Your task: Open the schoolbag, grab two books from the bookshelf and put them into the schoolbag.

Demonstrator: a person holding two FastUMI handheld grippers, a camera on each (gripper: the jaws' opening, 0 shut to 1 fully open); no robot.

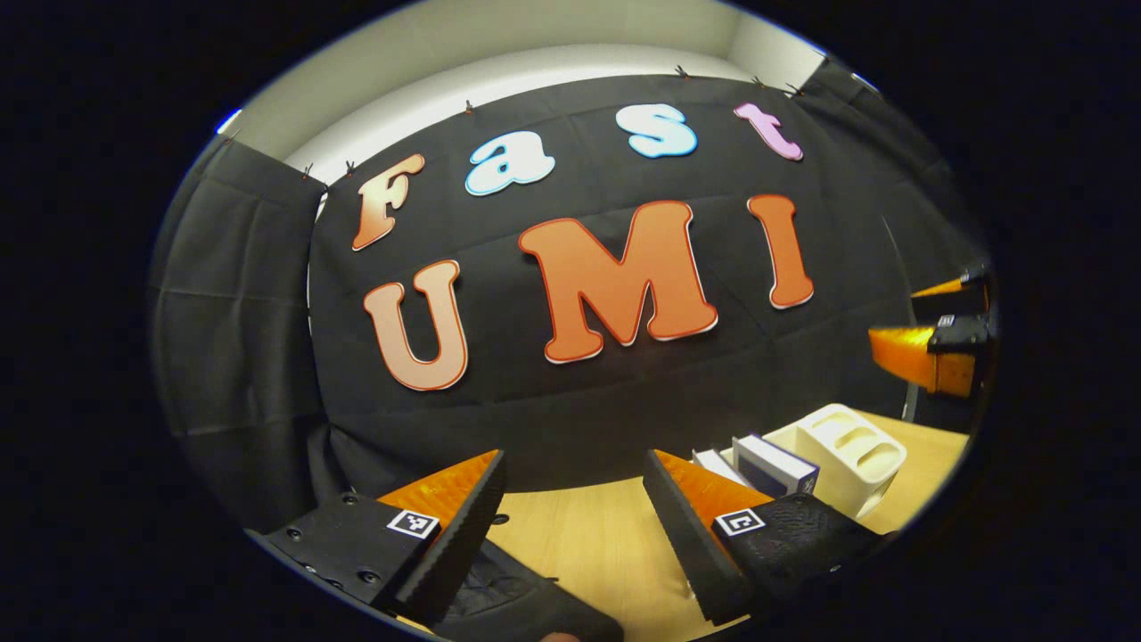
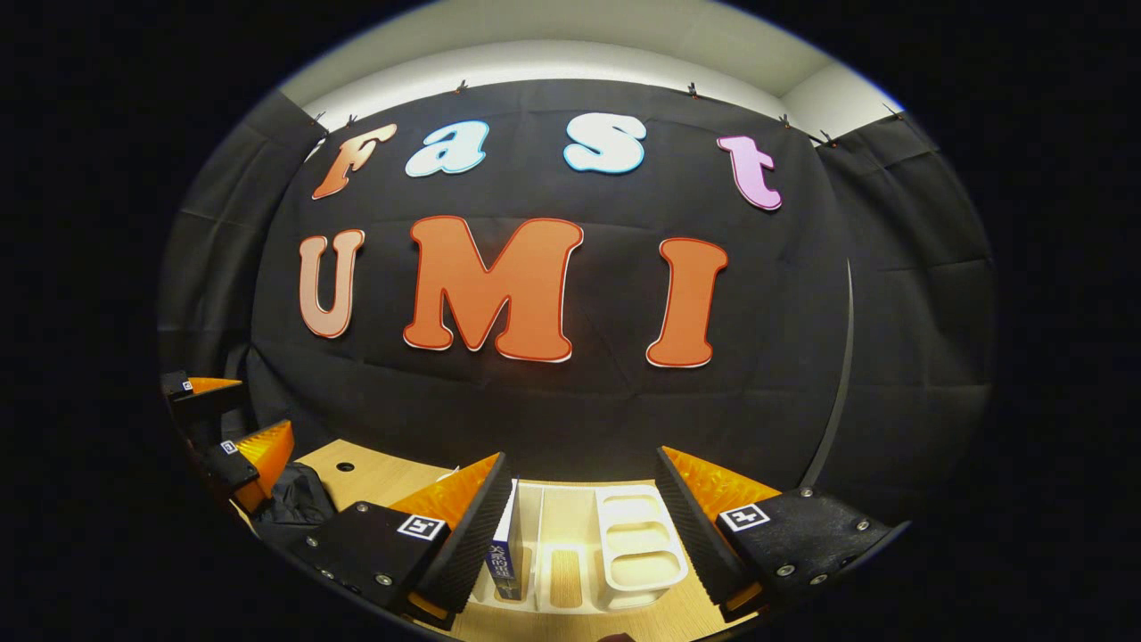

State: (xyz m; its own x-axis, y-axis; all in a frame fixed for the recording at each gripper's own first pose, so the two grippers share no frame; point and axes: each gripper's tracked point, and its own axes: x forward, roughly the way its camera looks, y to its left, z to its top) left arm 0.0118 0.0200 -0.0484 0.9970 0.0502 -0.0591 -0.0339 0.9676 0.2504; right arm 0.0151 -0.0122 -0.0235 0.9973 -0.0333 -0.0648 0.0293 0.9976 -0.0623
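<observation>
Two claws, left (image 1: 575, 499) and right (image 2: 584, 499), are held spread, gripping nothing. One white bookshelf (image 2: 624, 539) is seen on the counter (image 1: 588, 544), one book (image 2: 505, 553) standing at its left; one dark schoolbag (image 2: 294, 499) lies far left.

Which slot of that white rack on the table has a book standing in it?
The leftmost slot of the white plastic bookshelf, in the right gripper view: an upright blue-and-white book stands there. The middle slot beside it shows bare rack.
</observation>
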